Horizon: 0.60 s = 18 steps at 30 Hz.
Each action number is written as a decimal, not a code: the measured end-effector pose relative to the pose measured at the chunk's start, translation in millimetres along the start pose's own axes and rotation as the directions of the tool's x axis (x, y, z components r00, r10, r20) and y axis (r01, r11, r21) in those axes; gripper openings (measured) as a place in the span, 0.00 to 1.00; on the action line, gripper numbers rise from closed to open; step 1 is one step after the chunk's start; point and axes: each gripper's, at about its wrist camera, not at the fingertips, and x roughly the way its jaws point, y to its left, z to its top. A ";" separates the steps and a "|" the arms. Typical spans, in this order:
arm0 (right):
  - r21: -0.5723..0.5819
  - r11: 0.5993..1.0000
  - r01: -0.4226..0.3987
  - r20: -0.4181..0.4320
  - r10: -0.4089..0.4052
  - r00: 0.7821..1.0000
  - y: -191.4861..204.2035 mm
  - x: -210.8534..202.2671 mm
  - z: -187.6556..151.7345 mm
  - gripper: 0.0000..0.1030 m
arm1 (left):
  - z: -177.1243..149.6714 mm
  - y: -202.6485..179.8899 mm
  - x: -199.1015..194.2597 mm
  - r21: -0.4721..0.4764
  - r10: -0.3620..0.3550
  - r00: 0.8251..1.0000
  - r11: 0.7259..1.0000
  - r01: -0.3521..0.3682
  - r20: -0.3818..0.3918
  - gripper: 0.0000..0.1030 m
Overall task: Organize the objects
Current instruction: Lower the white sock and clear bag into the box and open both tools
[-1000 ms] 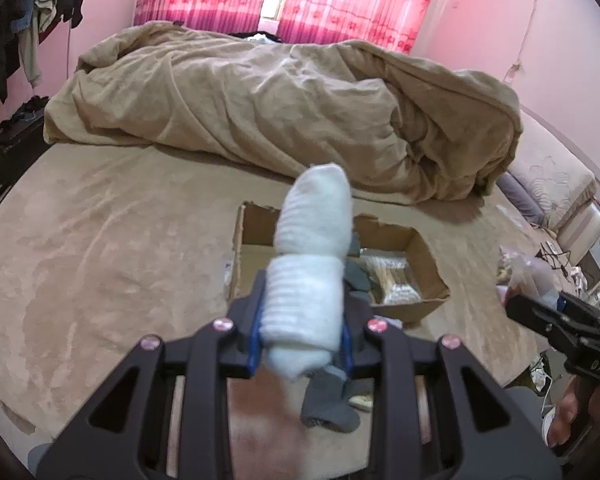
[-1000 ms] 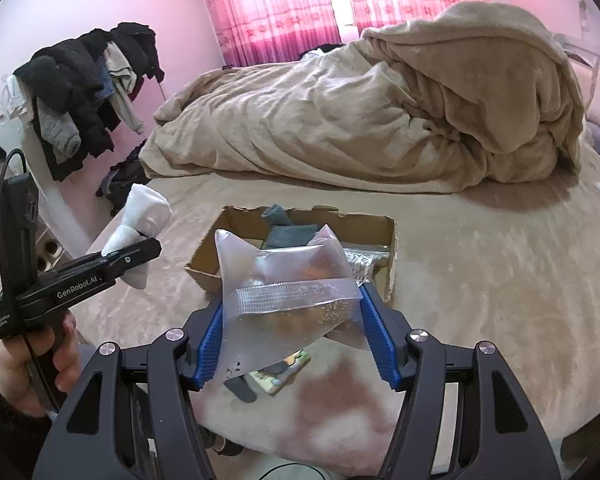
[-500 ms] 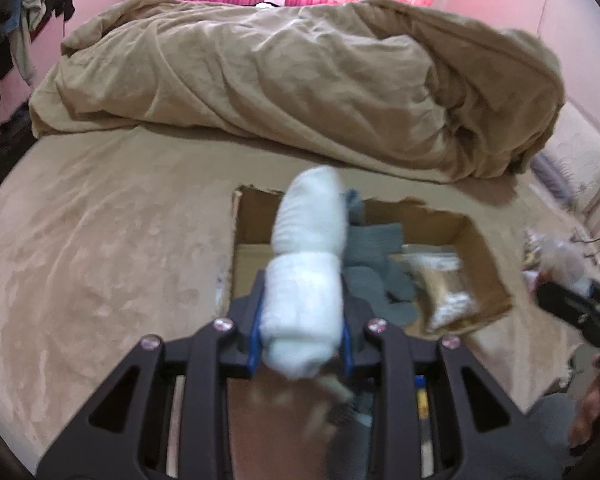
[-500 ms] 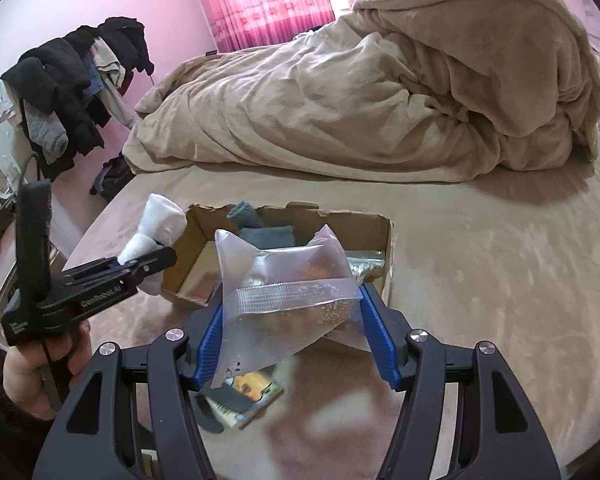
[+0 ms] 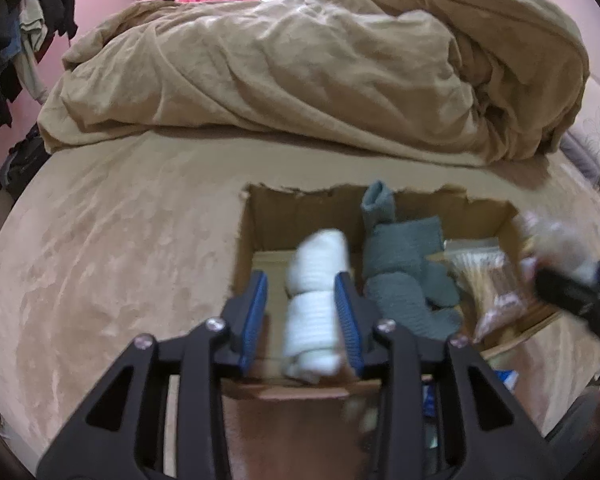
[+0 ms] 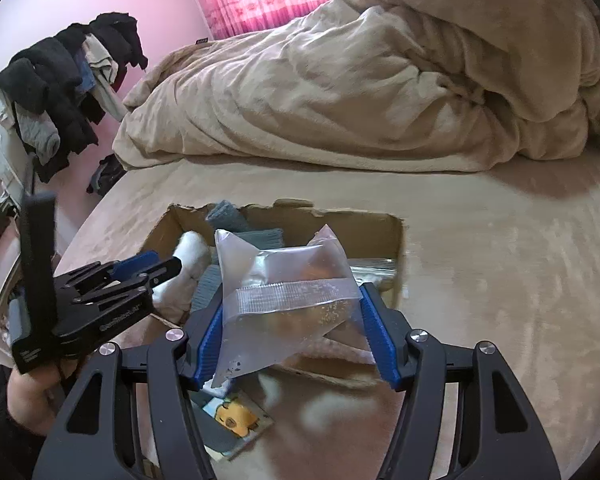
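Dark clothes (image 5: 4, 52) heaped at far left against a pink wall. Next to them, a tan bed (image 5: 120, 240) with a rumpled blanket (image 5: 300, 72) piled across its far side. On the near part of the bed, an open cardboard box (image 5: 296, 212) with torn top edges.

Over the box's left half, the left gripper (image 5: 300, 280), pads spread apart. Between them a rolled white sock (image 5: 316, 304), blurred, lying lengthwise inside the box. Clear gap on the left pad's side; on the right, sock and pad touching or nearly so, hard to tell through the blur. From the right wrist view, the same left gripper (image 6: 156, 266) reaching in over the box's left wall, the white roll just past its tips, a bare hand (image 6: 24, 396) under the handle.

Right of the sock, grey socks (image 5: 400, 264) bunched in the middle of the box, one standing up against the back wall. Further right, still in the box, a clear packet (image 5: 488, 280) of pale tan contents.

At far right, the right gripper (image 6: 292, 304), clamped on a clear plastic bag (image 6: 284, 280) with both blue pads pressed to its sides. Bag held above the box's near right part, orange and crumbly bits inside, a ribbed strip across the middle. Below, off the bed's edge, a card (image 6: 236, 420) with a yellow cartoon figure.
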 end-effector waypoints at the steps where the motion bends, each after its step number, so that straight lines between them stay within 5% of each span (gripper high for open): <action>1: -0.001 1.000 -0.001 -0.009 0.001 1.000 2.4 3.6 0.6 0.64 | 0.7 3.5 -4.6 -0.008 0.000 1.000 1.000 0.000 0.012 0.36; 18: -0.043 0.995 0.093 -0.089 -0.097 0.991 47.5 57.7 -0.1 0.69 | -17.1 71.9 -49.5 -0.115 -0.006 0.999 0.993 0.011 0.043 0.37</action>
